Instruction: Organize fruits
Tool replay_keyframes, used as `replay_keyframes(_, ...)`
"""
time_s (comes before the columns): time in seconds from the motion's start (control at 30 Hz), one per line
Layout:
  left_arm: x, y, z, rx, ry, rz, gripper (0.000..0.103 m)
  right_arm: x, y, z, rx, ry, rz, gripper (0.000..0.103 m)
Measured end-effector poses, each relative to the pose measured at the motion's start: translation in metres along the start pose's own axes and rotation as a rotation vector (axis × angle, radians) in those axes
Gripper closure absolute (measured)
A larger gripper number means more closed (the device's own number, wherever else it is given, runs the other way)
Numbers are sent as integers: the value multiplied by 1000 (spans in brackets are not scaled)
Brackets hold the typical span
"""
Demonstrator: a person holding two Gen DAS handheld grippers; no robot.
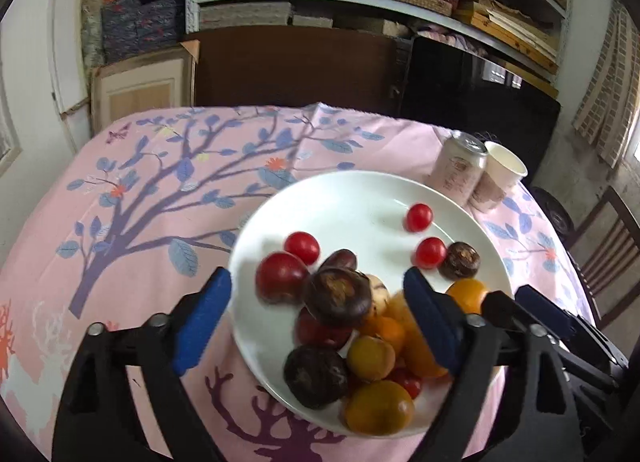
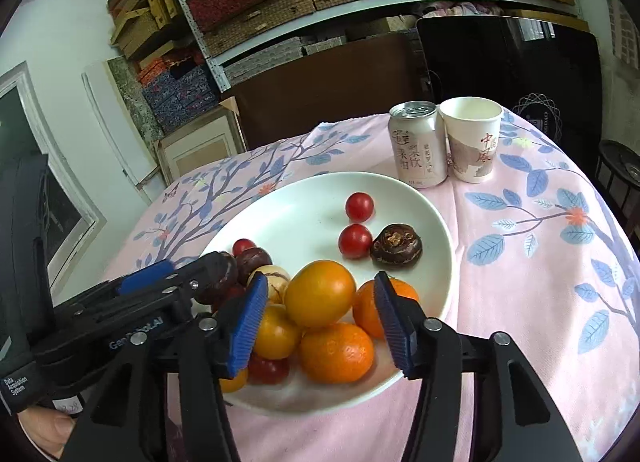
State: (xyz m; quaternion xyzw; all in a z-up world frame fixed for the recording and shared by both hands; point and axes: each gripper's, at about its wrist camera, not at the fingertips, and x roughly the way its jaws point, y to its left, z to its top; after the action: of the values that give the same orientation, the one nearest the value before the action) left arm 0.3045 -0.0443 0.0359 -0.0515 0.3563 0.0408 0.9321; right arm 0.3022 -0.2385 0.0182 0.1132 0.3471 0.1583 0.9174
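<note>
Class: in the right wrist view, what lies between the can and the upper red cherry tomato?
Only the white plate's rim and a strip of pink cloth, below the can and above the tomato.

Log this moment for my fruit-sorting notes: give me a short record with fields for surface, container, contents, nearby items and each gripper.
surface: table with pink tree-print cloth
container: white plate
contents: red cherry tomatoes, yellow tomatoes, oranges, dark brown chestnut-like pieces, mostly heaped on the near side
nearby items: drink can touching paper cup, beyond the plate
left gripper: open, holding nothing
right gripper: open above the heap, holding nothing
</note>
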Motion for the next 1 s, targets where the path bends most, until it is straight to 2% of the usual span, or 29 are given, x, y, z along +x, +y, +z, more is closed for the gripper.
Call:
replay_keyframes(0.03,-3,-1,-1,13,-19,5,12,-1,-2,-1,3,-9,-7,44)
replay_keyframes(0.13,-4,0,-3,34,14,-16,10,-5,-8,-4,15,-6,-7,42)
replay_keyframes(0.2,-8,0,-7,46,18,-20,10,-10,-12,-8,29,-3,-12,37)
replay_keyframes(0.37,-27,-2,-23,105,16,-26,9,-29,-15,-22,39,-3,-15,36)
replay_keyframes(0.47,-46,-1,-34,132,-7,-31,9,-41,-14,-33,35,31,-18,36)
replay_keyframes(0.63,-75,4,-48,138,-23,-48,9,-63,-6,-57,5,49,-51,23)
replay_keyframes(0.73,-91,4,-59,152,-34,-56,6,-73,2,-69,-28,64,-72,6)
replay_keyframes(0.77,-96,4,-63,153,-36,-59,5,-76,4,-73,-35,72,-77,3)
replay_keyframes(0.87,-107,7,-75,141,-24,-74,5,-86,10,-84,-49,77,-75,3)
replay_keyframes(1.0,-120,11,-92,146,-15,-75,5,-95,18,-98,-105,78,-126,3)
